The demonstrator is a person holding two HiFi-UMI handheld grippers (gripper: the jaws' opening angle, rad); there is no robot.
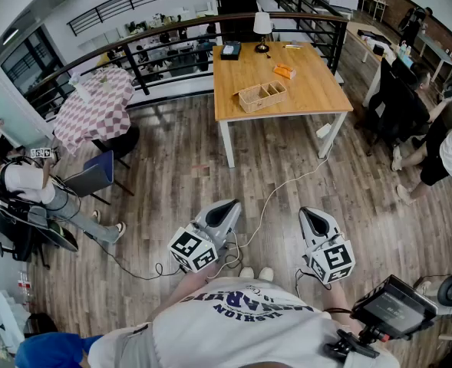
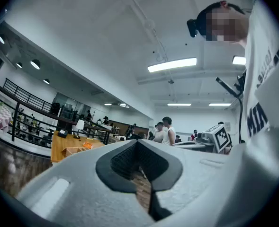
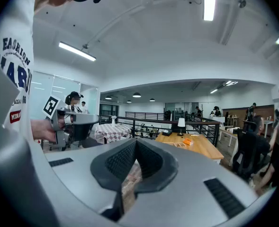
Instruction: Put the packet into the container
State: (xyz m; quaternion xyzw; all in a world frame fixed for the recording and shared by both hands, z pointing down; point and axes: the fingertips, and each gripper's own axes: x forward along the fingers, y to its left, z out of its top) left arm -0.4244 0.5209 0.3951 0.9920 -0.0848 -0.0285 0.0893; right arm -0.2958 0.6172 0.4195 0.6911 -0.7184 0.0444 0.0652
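With both held low in front of the person's white shirt (image 1: 233, 324), the fingers (image 2: 120, 162) of the left gripper (image 1: 227, 204) and the fingers (image 3: 115, 162) of the right gripper (image 1: 311, 211) are closed together, gripping nothing. Well ahead of them, on the pale wooden worktop (image 1: 318, 90), the small orange packet (image 1: 285, 71) lies near the light woven compartment container (image 1: 242, 98), not touching it.

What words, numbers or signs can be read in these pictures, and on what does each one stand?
"FASHION": on the white shirt, top line.
"HAR": larger line below it, the rest hidden.
Marker cube: black square pattern, no letters.
Orange packet on the table: too small to read.
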